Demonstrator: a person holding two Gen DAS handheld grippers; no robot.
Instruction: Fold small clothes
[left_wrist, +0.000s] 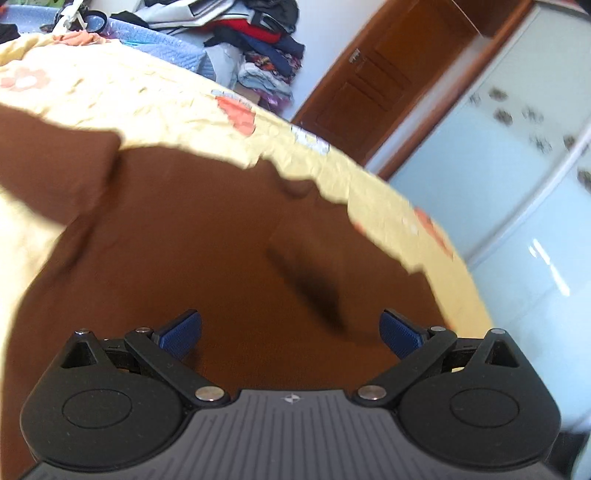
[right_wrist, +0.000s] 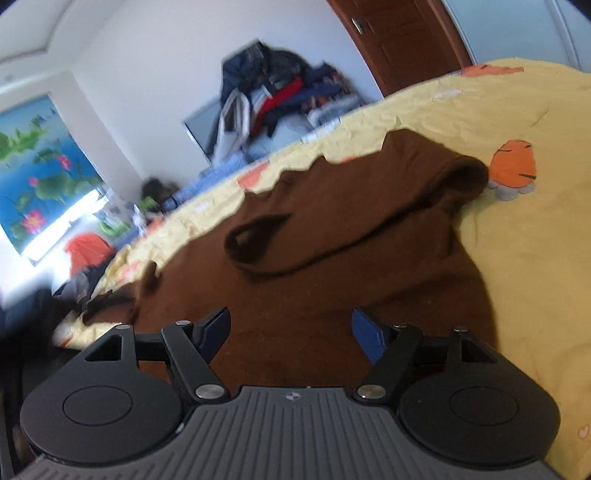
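Note:
A brown garment (left_wrist: 192, 229) lies spread on the yellow bedspread (left_wrist: 122, 92). One sleeve (left_wrist: 55, 162) sticks out to the left in the left wrist view. My left gripper (left_wrist: 290, 332) hovers over the cloth, open, with nothing between its blue pads. In the right wrist view the same brown garment (right_wrist: 332, 258) has a sleeve (right_wrist: 424, 192) folded back over its body and a dark neck opening (right_wrist: 255, 232). My right gripper (right_wrist: 291, 332) stands open just above the cloth, and its pads hold nothing.
The bedspread (right_wrist: 517, 240) carries orange flower prints (right_wrist: 513, 166). A heap of clothes (left_wrist: 258, 40) is piled past the bed's far edge, by a brown wooden door (left_wrist: 380, 81). Pale sliding doors (left_wrist: 517, 184) stand on the right. A window with a lotus picture (right_wrist: 37, 177) is at the left.

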